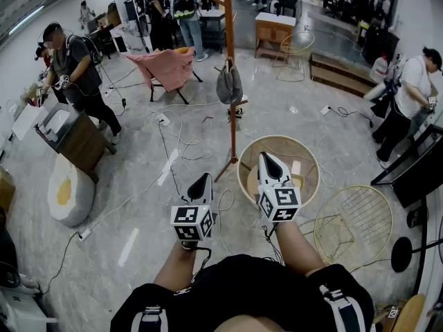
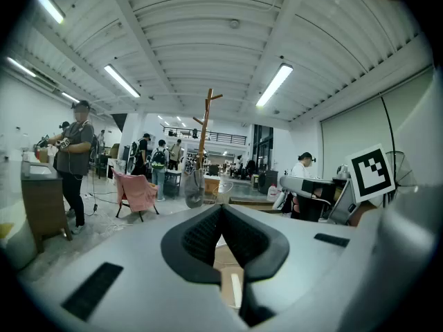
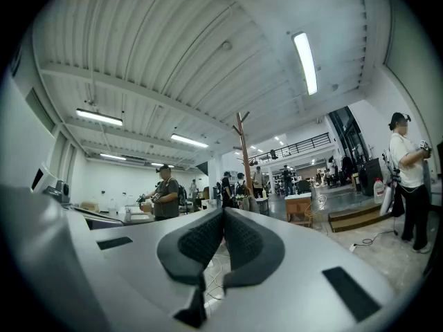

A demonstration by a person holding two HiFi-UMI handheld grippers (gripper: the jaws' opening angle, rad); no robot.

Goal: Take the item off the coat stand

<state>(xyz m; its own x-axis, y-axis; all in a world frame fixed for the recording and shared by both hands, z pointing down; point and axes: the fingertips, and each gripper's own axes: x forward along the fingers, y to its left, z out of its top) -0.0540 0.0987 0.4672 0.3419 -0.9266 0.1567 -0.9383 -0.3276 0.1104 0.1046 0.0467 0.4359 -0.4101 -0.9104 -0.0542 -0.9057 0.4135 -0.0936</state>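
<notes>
The wooden coat stand (image 1: 231, 109) rises from the tiled floor ahead of me, with a grey cloth item (image 1: 229, 84) hanging from it at mid-height. My left gripper (image 1: 202, 179) is held low near my body, shut and holding nothing, well short of the stand's feet. My right gripper (image 1: 266, 157) is beside it, also shut and holding nothing, over a round wooden tray. In the left gripper view the stand (image 2: 205, 135) and the grey item (image 2: 194, 189) are far beyond the shut jaws (image 2: 221, 208). The right gripper view shows the stand (image 3: 242, 154) far past its shut jaws (image 3: 223, 211).
A round wooden tray (image 1: 244, 159) and a gold wire basket (image 1: 353, 216) lie on the floor at the right. Cables run across the tiles around the stand. A pink folding chair (image 1: 166, 68) stands behind it, a wooden cabinet (image 1: 75, 138) at the left. Several people stand around.
</notes>
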